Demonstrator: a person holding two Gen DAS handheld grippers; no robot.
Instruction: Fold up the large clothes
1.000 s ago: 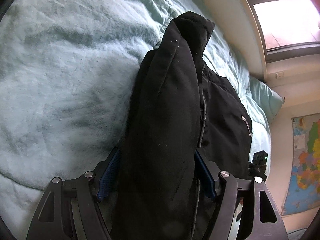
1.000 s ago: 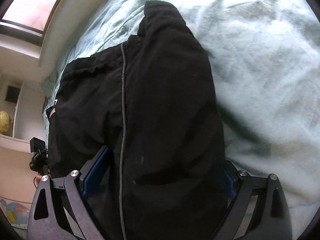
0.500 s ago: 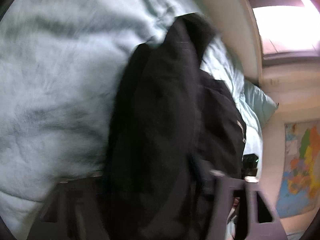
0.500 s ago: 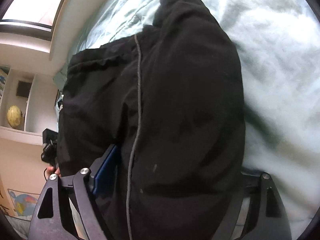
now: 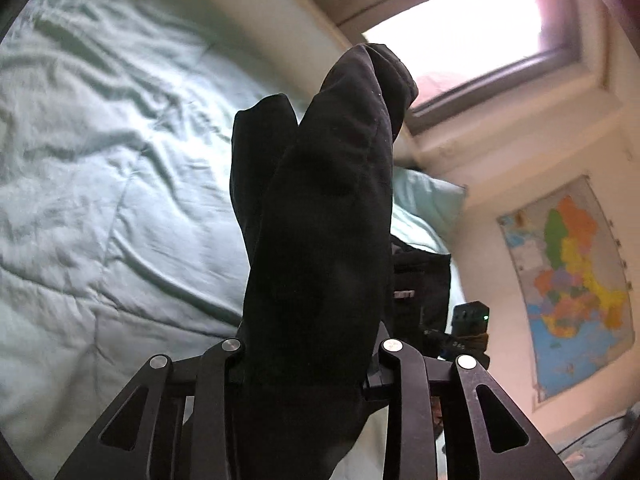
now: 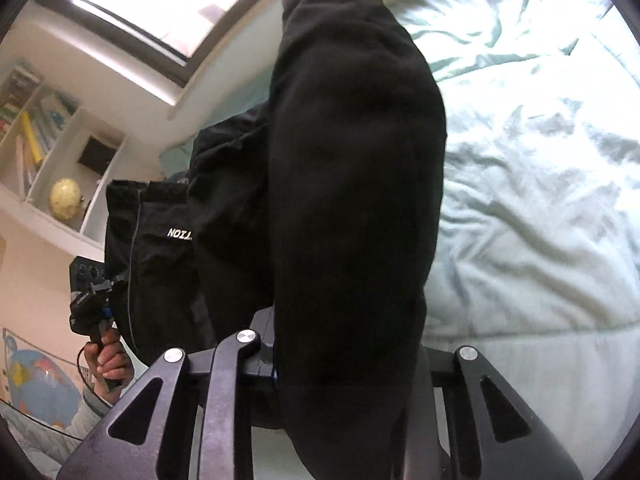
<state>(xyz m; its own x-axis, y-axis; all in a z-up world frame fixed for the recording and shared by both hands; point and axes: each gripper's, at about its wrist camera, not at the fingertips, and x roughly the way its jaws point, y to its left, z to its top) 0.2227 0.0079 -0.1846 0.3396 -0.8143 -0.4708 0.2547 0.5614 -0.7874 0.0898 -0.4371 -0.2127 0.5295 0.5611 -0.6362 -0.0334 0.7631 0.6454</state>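
Where jaws gaped, both grippers [image 5: 308, 364] [image 6: 344, 356] pinch jacket [image 6: 352, 168]

Garment [image 5: 320, 248]: black throughout, plain; white lettering [image 6: 180, 234] on the part seen in the right wrist view, and a thin grey line [image 6: 134, 240] running down it.
Bedcover [image 5: 100, 200]: pale mint green, plain, creases darker green.
Pillow [image 5: 428, 196]: same pale green.
Left gripper [image 5: 308, 364] and right gripper [image 6: 340, 360]: black frames, silver pivot pins [image 5: 233, 345]; a sliver of blue pad [image 6: 273, 372] shows on the right one.
Wall map [image 5: 568, 280]: blue sea; regions orange, green, yellow.
Globe [image 6: 66, 199] on the white shelf [image 6: 52, 232]: pale yellow.
Walls: cream.
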